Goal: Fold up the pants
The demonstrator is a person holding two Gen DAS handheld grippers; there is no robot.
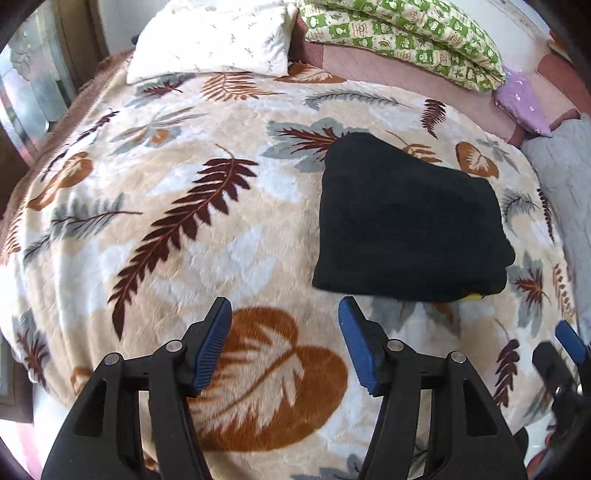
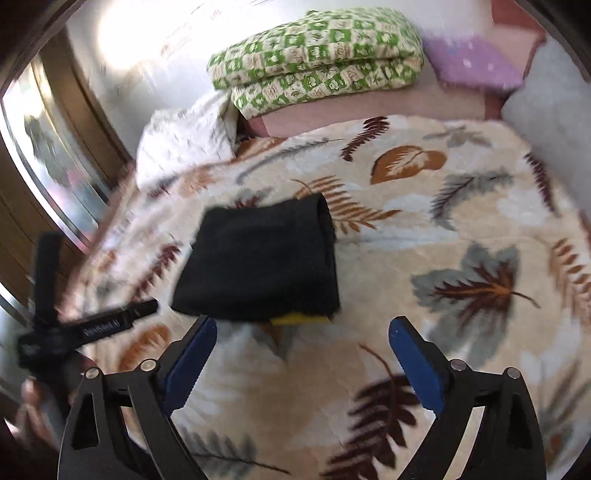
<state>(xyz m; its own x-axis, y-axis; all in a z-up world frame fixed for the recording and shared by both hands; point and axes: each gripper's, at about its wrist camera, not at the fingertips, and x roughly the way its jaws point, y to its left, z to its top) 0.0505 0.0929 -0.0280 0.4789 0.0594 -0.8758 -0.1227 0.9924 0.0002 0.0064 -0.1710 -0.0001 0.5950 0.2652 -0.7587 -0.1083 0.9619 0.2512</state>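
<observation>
The black pants lie folded into a compact rectangle on the leaf-patterned blanket. A small yellow bit peeks from under their near edge. My left gripper hovers just in front of and left of the bundle, open, with only blanket between its blue pads. In the right wrist view the same folded pants sit just beyond my right gripper. It stands wide open and holds nothing. The yellow bit shows between its fingertips. Neither gripper touches the pants.
A white pillow and a folded green checked quilt lie at the head of the bed. A purple cloth and a grey one lie on the right. A wood-framed window runs along the left.
</observation>
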